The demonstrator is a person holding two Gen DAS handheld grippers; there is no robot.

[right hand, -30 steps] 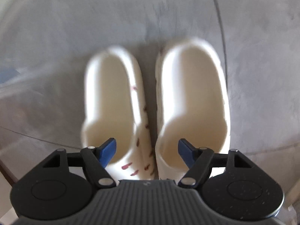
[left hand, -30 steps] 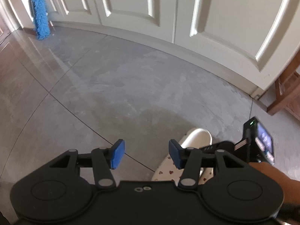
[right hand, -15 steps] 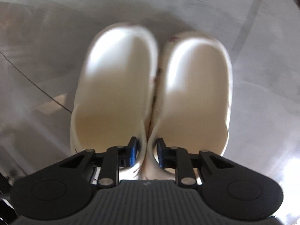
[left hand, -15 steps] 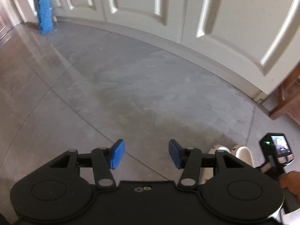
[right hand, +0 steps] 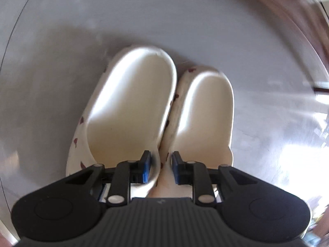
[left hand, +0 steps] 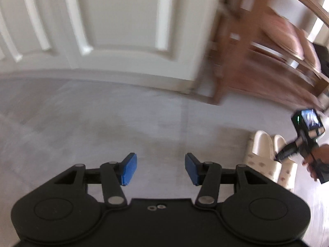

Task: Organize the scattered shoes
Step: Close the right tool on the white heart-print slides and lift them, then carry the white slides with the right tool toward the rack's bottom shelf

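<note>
Slippers (right hand: 131, 107) (cream pair) sit pinched at adjoining inner walls by right gripper (right hand: 160, 167), jaws easing apart. Left gripper (left hand: 159, 168) gapes, empty, above floor (left hand: 82, 123).

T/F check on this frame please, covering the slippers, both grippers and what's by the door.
1. The right gripper pinches both cream slippers by their inner walls. True; the log has its jaws opening slightly, with the walls between the pads.
2. The left gripper holds a slipper. False: its pads stand apart over bare floor.
3. The slippers carry small dark red marks. True.
4. The slippers lie far apart. False: they are pressed side by side.
5. A wooden chair stands beside the white panelled door. True.
</note>
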